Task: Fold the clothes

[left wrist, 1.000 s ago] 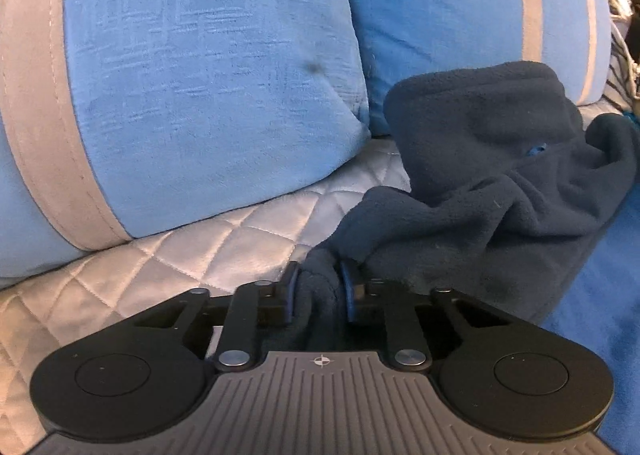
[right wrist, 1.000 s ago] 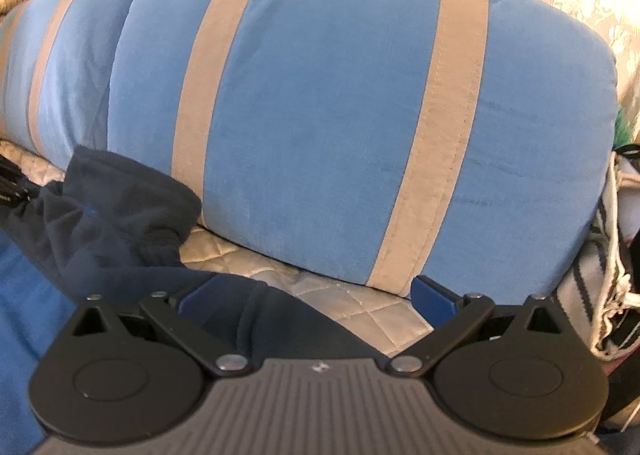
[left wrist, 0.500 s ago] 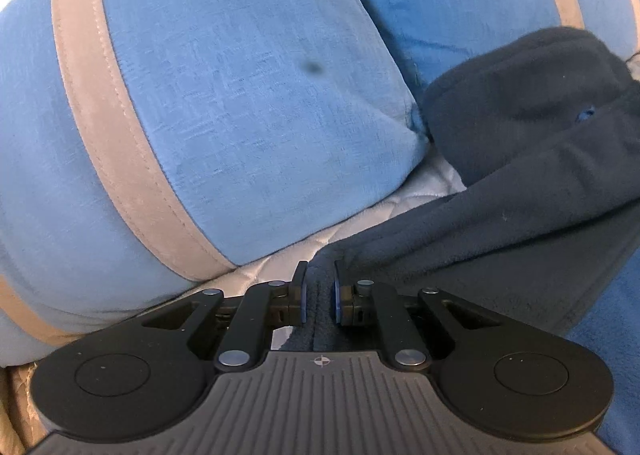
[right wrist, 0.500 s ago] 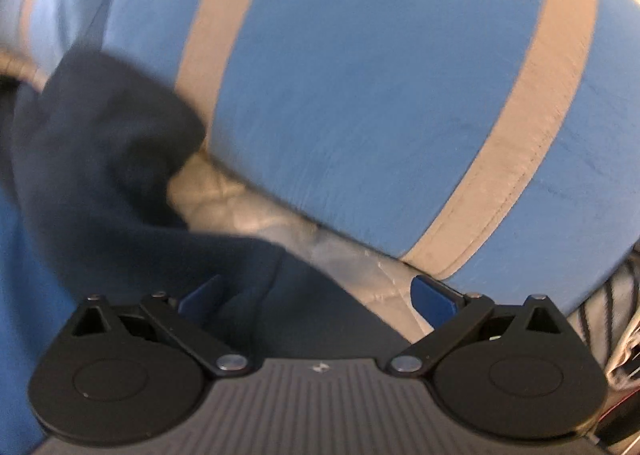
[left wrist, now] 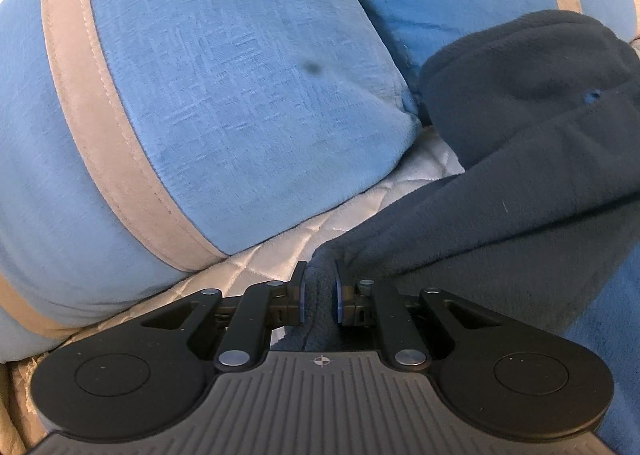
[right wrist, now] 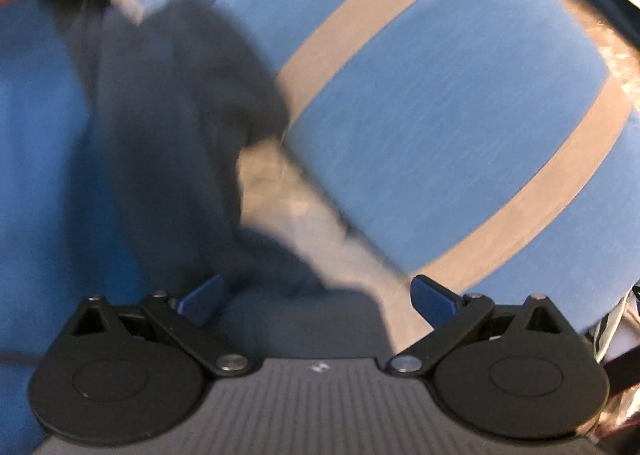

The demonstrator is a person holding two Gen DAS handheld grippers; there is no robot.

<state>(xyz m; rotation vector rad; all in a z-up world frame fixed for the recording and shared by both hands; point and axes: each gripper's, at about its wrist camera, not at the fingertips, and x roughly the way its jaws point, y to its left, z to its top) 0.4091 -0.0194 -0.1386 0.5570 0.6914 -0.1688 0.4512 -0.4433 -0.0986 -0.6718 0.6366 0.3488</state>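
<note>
A dark navy fleece garment (left wrist: 520, 183) lies crumpled on the bed against the pillows. My left gripper (left wrist: 319, 287) is shut on a corner of it, and the fabric bunches up between the two pads. From there the cloth runs in a taut fold up to the right. In the blurred right wrist view the same garment (right wrist: 180, 115) stretches from the upper left down to my right gripper (right wrist: 316, 295). Those jaws stand wide open, with an edge of the fleece lying loose between the blue fingers (right wrist: 436, 299).
Two large blue pillows with beige stripes (left wrist: 220, 95) (right wrist: 440, 115) lean behind the garment. A white quilted cover (left wrist: 400, 195) lies under them. A blue blanket (left wrist: 600, 315) (right wrist: 40, 135) covers the near side. A striped cloth (right wrist: 616, 327) sits at the far right.
My left gripper has pulled its corner of the fleece leftward, drawing the cloth into a straighter fold. The right gripper has rolled and shifted, still open, and its view has blurred.
</note>
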